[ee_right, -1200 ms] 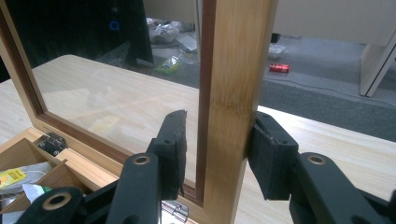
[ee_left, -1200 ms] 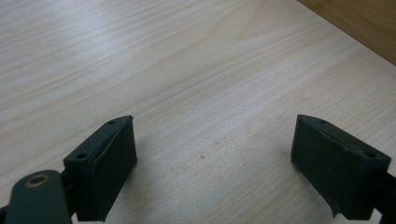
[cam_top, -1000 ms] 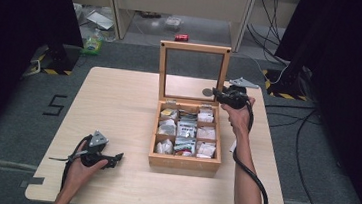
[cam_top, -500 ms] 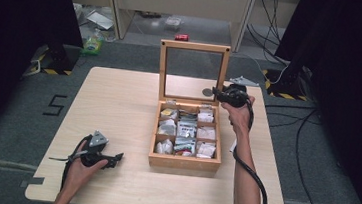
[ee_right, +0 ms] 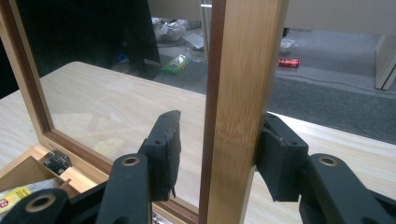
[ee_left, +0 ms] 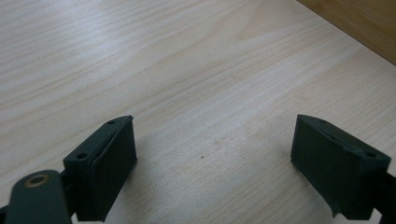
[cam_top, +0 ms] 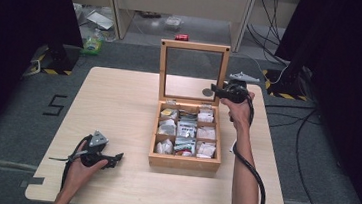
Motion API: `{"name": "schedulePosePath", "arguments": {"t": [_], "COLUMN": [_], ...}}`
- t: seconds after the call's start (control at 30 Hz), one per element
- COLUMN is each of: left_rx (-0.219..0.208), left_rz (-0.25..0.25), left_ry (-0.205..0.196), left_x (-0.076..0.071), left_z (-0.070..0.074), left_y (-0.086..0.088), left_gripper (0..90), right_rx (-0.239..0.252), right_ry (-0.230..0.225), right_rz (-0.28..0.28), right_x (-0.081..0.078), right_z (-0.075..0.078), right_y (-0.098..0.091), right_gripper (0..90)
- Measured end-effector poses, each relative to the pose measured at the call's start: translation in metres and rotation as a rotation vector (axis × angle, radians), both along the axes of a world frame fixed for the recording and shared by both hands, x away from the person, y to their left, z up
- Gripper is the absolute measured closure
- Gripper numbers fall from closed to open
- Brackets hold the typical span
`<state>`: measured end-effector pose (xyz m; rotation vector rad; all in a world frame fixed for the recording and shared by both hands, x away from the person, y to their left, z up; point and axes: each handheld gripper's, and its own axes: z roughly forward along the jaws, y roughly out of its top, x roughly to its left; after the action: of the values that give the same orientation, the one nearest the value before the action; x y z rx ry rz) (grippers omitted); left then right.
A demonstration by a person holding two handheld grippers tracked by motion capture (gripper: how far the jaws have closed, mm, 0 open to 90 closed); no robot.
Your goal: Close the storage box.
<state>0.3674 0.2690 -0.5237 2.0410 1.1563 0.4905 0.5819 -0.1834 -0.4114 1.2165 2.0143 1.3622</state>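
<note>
A wooden box with several compartments of small packets stands right of the table's middle. Its glass lid stands upright at the back. My right gripper reaches the lid's right side rail from the right. That rail is between the jaws of the right gripper. The jaws have just been opening: one pad rests against the rail's outer face, and the other stands clear of the glass. My left gripper lies on the table at the front left. The left gripper is open over bare wood.
The light wooden table has bare room to the left of the box. A cable trails from the right gripper along the forearm to the front edge. Behind the table the floor holds a red can and some litter.
</note>
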Motion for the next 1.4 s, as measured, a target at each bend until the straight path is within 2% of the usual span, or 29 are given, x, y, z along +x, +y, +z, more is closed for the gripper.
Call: {"name": "schedulePosePath", "arguments": {"t": [0.23,0.5,0.87,1.17,1.4], "left_rx": [0.001,0.002,0.002,0.002,0.002], "left_rz": [-0.001,-0.001,-0.001,-0.001,-0.001], "left_ry": [0.001,0.001,0.001,0.001,0.001], "left_x": [0.0,0.0,0.0,0.0,0.0], "left_z": [0.0,0.0,0.0,0.0,0.0], "left_y": [0.0,0.0,0.0,0.0,0.0], "left_gripper": [13.3,13.2,13.2,13.2,13.2], "right_rx": [0.027,0.01,-0.011,-0.019,-0.016], "right_ry": [-0.015,-0.026,-0.072,-0.07,-0.079], "right_rz": [0.024,0.043,0.057,0.044,0.059], "right_x": [-0.003,-0.009,-0.023,-0.032,-0.037], "right_z": [-0.001,0.001,0.002,0.006,0.006], "right_y": [-0.006,-0.008,-0.009,-0.01,-0.011], "right_gripper": [58.3,59.0,58.8,59.4,58.5]}}
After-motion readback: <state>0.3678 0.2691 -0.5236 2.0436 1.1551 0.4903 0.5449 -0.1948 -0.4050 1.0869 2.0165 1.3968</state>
